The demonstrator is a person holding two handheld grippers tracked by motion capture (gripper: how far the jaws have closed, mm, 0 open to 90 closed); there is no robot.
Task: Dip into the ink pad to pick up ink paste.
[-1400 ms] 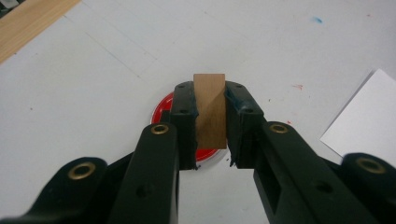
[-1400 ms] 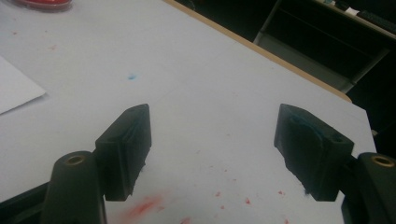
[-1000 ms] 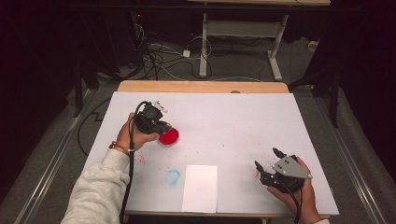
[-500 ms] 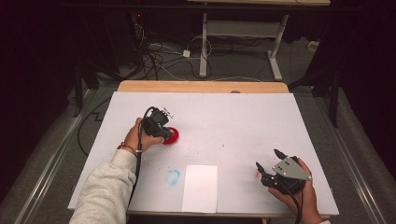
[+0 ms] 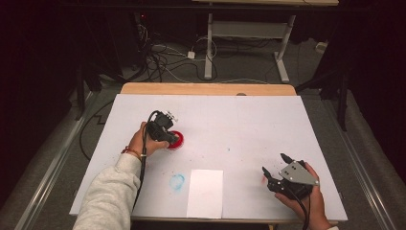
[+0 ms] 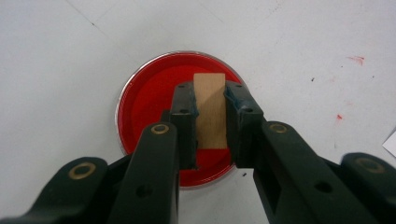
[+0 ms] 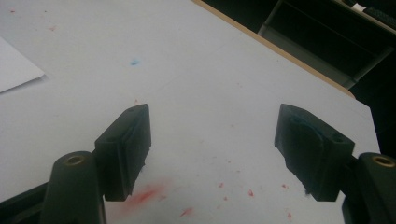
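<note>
On the left half of the table (image 5: 249, 115), in the high view, I have the left tongs (image 5: 168, 135) down over a round red dish (image 5: 176, 140), which sits well in from the left edge and about midway between the far and near edges. My left hand (image 5: 143, 142) wraps the body of the tool, and its cable runs back along the grey sleeve (image 5: 110, 196). Near the near edge, roughly at the middle, lies a white sheet of paper (image 5: 205, 192), and just to its left is a blue smudge (image 5: 176, 181) on the tabletop. The right tongs (image 5: 275, 165) rest low near the near right corner, held in my right hand (image 5: 306, 196), with the jaws spread apart and nothing between them.

In the left gripper view, the left tongs (image 6: 210, 122) are pressed narrow around a small wooden block (image 6: 210, 109), one pad against each of its long sides. The block stands directly over the red dish (image 6: 144, 102), whose inside is coated in red paint; I cannot tell whether the block's lower end touches the paint. A few red flecks (image 6: 355, 59) mark the white surface to the right of the dish.

In the right gripper view, the right tongs (image 7: 212, 149) stand wide, gripping nothing, over bare tabletop. A red smear (image 7: 147, 195) and small red spots lie on the surface between the jaws. A corner of the white paper (image 7: 16, 65) shows at the left, and the table's wooden far edge (image 7: 280, 51) runs across the upper right.
</note>
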